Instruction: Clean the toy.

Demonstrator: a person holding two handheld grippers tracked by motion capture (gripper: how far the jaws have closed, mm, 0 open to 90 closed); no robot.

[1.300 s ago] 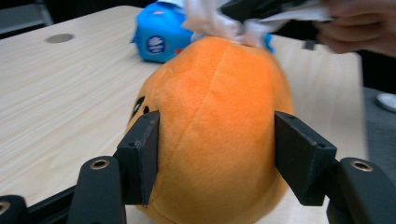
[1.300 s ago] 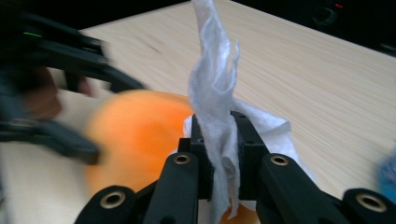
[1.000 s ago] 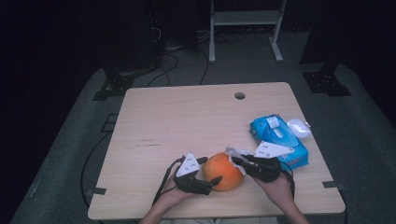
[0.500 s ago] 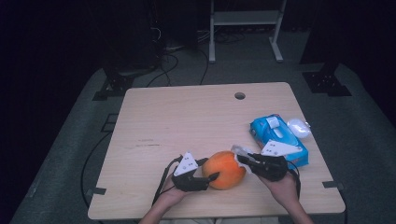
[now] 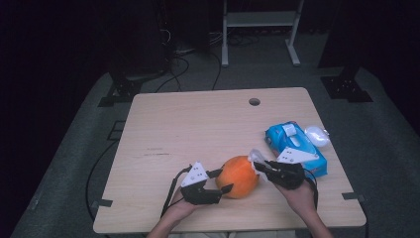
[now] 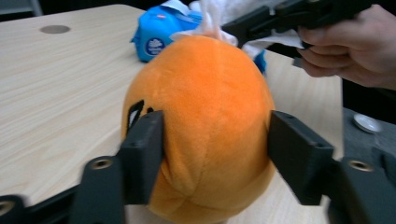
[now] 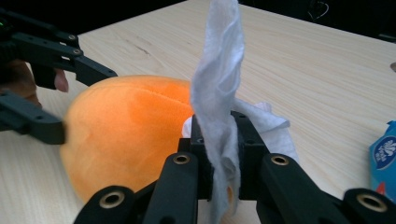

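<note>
Light wooden rectangular tabletop with a round cable hole near its far edge, standing on grey carpet floor in a dark room; white metal frame legs and black cables behind it; left gripper at the near edge, jaws part-way open on either side of the round orange plush toy, having just been opening a little; in the left gripper view both pads sit against the plush toy's sides, left one just beside its small black eye mark, so it grips the toy lightly; plush toy rests on the tabletop, near the front, between the two grippers; right gripper clamped tight on a thin white wet wipe, wipe standing up between the jaws and bunched against the top right of the toy; right hand holds that gripper just beside the toy; blue soft plastic wipes pack lies at the right of the tabletop, white flap lid on top, contents not visible; small white rounded object touching the pack's far side.
</note>
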